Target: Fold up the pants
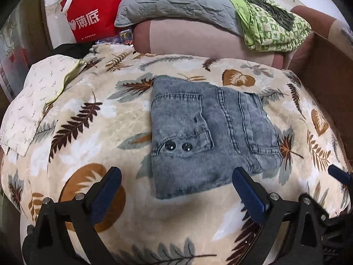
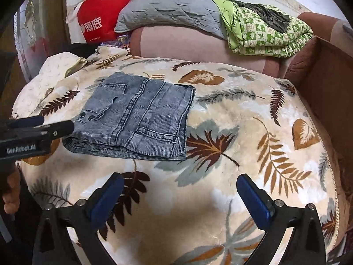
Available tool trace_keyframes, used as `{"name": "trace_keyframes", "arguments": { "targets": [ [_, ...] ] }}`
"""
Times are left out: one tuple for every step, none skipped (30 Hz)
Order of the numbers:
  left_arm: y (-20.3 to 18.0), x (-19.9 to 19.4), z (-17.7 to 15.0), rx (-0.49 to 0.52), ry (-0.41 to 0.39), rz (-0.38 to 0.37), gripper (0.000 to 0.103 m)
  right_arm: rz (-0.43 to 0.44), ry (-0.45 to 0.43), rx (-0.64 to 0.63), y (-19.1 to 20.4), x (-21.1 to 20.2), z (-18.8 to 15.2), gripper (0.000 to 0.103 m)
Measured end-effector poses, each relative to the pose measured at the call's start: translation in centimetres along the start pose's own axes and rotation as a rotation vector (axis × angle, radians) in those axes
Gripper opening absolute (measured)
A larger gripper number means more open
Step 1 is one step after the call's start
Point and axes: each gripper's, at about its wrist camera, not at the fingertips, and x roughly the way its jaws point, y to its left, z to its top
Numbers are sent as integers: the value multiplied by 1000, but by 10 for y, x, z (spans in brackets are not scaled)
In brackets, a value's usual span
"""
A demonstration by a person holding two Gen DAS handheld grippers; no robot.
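Grey-blue denim pants (image 1: 209, 132) lie folded into a compact rectangle on a leaf-patterned blanket (image 1: 99, 114). Two dark buttons show near their left edge. My left gripper (image 1: 176, 174) is open and empty, just in front of the pants' near edge. In the right wrist view the pants (image 2: 136, 119) lie at centre left on the blanket (image 2: 242, 132). My right gripper (image 2: 179, 181) is open and empty, over bare blanket to the right of the pants. The left gripper's fingers (image 2: 39, 125) enter from the left beside the pants.
A grey pillow (image 1: 176, 2), a folded green patterned quilt (image 1: 273, 28) and a pink bolster (image 1: 194, 42) lie behind the blanket. A red bag (image 1: 94, 15) stands at the back left. A white cloth (image 1: 37, 92) lies left. A brown wooden side (image 1: 326, 70) rises at the right.
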Motion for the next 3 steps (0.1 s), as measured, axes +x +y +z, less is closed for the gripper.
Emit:
{"name": "trace_keyframes", "arguments": {
  "targets": [
    [-1,0,2,3,-2,-9,100,1,5,-5,0,1,1,103],
    [-2,-1,3,10,-4,-9,100,1,9,-8,0,3,1,103],
    [-3,-2,5,17,-12,-3,100,1,12,-7,0,4,1,103]
  ]
}}
